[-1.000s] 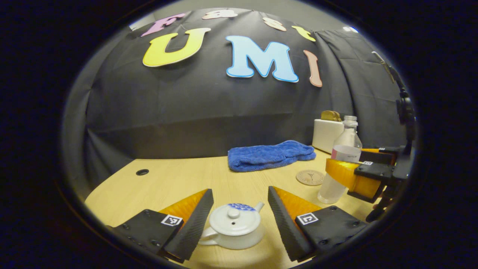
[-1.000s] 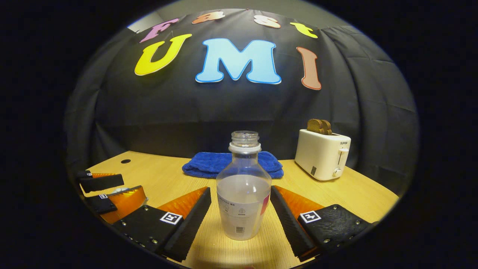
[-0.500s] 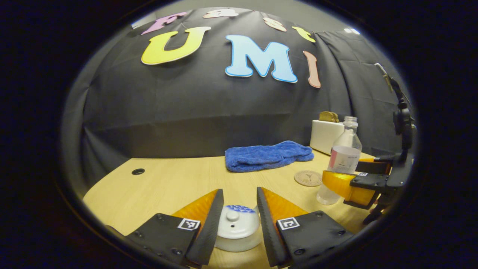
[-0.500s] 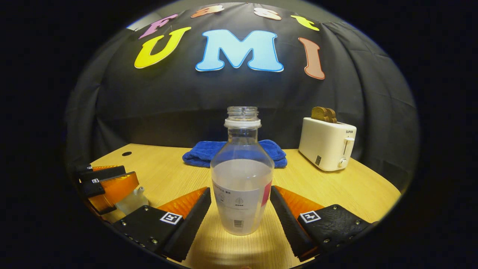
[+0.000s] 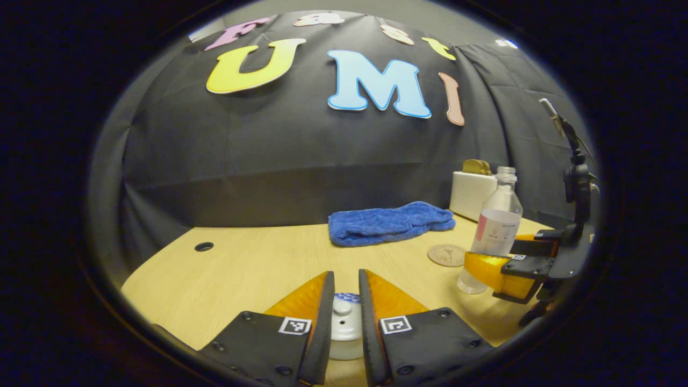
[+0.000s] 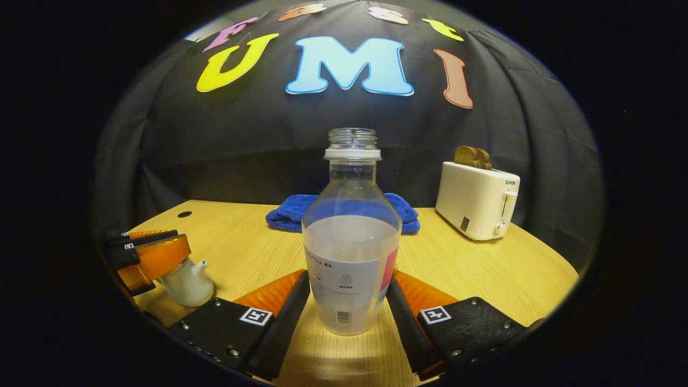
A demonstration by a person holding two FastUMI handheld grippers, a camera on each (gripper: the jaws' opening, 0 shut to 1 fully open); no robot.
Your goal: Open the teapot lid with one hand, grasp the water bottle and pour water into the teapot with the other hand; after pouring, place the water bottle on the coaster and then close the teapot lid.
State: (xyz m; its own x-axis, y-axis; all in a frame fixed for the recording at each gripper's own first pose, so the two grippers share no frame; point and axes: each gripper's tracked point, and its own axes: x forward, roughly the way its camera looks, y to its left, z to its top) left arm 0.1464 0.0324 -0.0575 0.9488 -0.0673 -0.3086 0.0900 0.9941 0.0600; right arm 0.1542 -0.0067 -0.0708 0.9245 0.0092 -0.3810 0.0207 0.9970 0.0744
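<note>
Left hand-held gripper [image 5: 342, 322] has narrowed over the last second from wide apart to clenched about the teapot lid's knob [image 5: 342, 306], low at 6 o'clock in the left gripper view; whether both fingers truly press it, I cannot tell. Right hand-held gripper [image 6: 348, 306] has drawn its fingers in against the water bottle [image 6: 350, 242], which stands upright on the desk [image 6: 484, 274] at centre in its view, seemingly grasped; the coaster [image 5: 447, 255] waits at 3 o'clock in the left gripper view. Both grasps look nearly set, so lifting the lid off the teapot [image 6: 188, 280] should come next.
</note>
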